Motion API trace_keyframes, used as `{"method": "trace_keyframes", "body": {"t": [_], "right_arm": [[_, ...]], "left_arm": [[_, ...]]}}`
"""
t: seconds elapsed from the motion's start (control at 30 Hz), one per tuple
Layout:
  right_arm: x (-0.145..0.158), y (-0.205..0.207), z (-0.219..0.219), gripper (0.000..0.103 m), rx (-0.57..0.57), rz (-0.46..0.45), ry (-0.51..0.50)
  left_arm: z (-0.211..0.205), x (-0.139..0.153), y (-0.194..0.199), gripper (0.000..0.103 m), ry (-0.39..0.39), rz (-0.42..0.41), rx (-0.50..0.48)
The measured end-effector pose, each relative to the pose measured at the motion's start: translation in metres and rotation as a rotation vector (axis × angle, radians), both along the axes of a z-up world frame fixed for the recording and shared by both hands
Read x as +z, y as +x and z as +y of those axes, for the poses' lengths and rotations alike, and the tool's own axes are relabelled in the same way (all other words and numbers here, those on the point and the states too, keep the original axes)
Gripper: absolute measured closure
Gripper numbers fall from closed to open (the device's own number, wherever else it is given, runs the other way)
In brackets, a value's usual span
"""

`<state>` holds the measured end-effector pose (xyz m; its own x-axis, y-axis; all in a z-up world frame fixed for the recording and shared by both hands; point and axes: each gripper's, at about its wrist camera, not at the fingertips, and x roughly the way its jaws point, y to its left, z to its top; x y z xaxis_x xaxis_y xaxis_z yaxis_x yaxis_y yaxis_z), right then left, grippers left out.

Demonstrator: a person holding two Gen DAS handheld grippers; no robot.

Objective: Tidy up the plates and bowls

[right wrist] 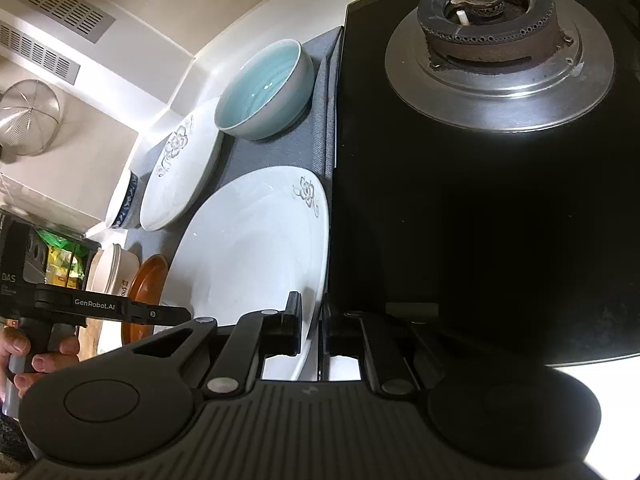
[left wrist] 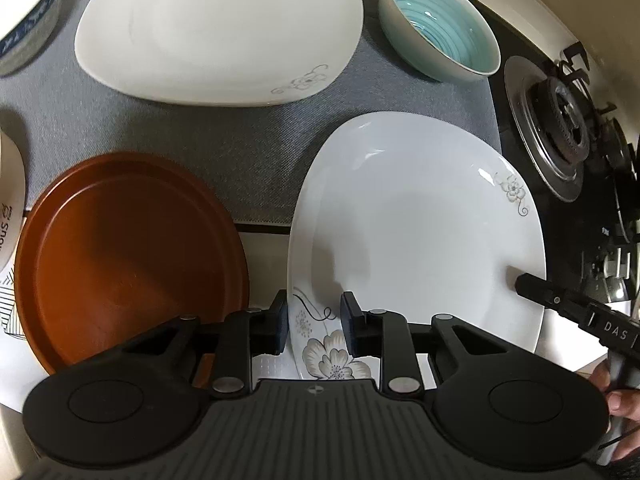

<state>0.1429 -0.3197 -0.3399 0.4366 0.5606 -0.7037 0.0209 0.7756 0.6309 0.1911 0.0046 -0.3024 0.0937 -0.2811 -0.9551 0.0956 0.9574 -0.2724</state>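
Evidently little is sorted: plates and bowls lie apart on the grey mat (left wrist: 248, 152). Left gripper (left wrist: 314, 326) hovers with jaws narrowly parted over the near plate (left wrist: 416, 240) rim; right gripper (right wrist: 312, 332) straddles its other edge, not visibly clamped. Far plate (left wrist: 220, 32), brown plate (left wrist: 128, 252), teal bowl (left wrist: 444, 32) and blue bowl (left wrist: 28, 20) all look empty, none stacked

The left gripper (left wrist: 313, 326) sits low at the near rim of the white plate (left wrist: 416, 232), its jaws parted, one pad either side of that rim without closing on it. The right gripper (right wrist: 313, 328) reaches in from the plate's right edge, its fingers narrowly spaced astride the rim. A bare hand (right wrist: 36, 354) wraps each handle.
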Motion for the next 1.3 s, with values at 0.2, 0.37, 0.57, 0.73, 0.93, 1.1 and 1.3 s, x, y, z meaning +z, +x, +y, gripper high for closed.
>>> {"method": "trace_keyframes", "body": {"t": [0.2,0.37,0.57,0.73,0.93,1.1,1.3], "right_arm": [[-0.002,0.0,-0.002,0.094,-0.004,0.003,0.013],[0.007,-0.002,-0.004,0.094,0.002,-0.033,0.029],[0.002,0.0,-0.008,0.095,-0.01,-0.008,0.021],[-0.004,-0.001,-0.009,0.095,-0.018,0.005,0.032],[-0.006,0.001,-0.013,0.093,-0.025,0.008,0.041],[-0.011,0.0,-0.026,0.093,-0.084,0.052,0.144],[-0.009,0.001,-0.03,0.093,-0.082,0.061,0.165]], "left_arm": [[-0.006,-0.003,-0.001,0.078,-0.005,-0.002,0.034],[-0.013,0.009,-0.003,0.085,0.071,-0.01,0.019],[-0.023,0.007,-0.005,0.085,0.088,-0.026,-0.014],[-0.021,-0.009,-0.002,0.068,0.005,0.036,-0.047],[0.009,-0.013,0.002,0.08,-0.169,0.103,0.057],[0.014,-0.005,0.003,0.08,-0.209,0.094,0.07],[0.014,0.001,0.006,0.08,-0.242,0.075,0.077]]}}
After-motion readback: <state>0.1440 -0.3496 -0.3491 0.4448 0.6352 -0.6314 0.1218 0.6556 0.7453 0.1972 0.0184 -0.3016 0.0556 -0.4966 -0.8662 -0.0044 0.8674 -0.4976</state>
